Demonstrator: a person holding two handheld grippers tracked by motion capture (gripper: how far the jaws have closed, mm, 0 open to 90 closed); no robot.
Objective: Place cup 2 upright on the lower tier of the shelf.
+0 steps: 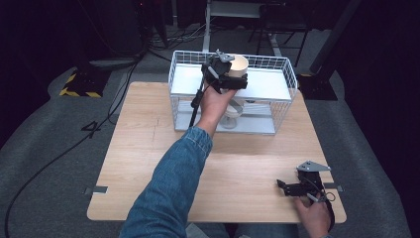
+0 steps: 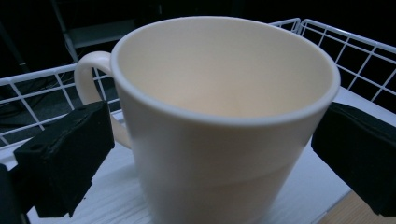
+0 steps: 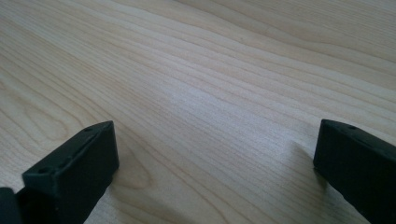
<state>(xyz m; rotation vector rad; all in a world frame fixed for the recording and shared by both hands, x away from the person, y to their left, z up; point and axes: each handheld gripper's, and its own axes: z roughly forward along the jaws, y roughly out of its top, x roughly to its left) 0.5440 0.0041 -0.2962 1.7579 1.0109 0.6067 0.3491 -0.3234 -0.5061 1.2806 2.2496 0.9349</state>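
Item 1, nearest me: my right claw (image 1: 293, 187), jaws spread wide with nothing between them, low over the bare wooden tabletop (image 1: 148, 148) at its near right edge. Item 2, farther out: my left claw (image 1: 227, 75), jaws flanking a cream mug (image 2: 224, 126), upright on the white upper shelf of the wire basket (image 1: 282, 67); actual contact I cannot tell

A blue denim sleeve (image 1: 171, 188) covers the left forearm; both black grippers carry grey three-cornered plates
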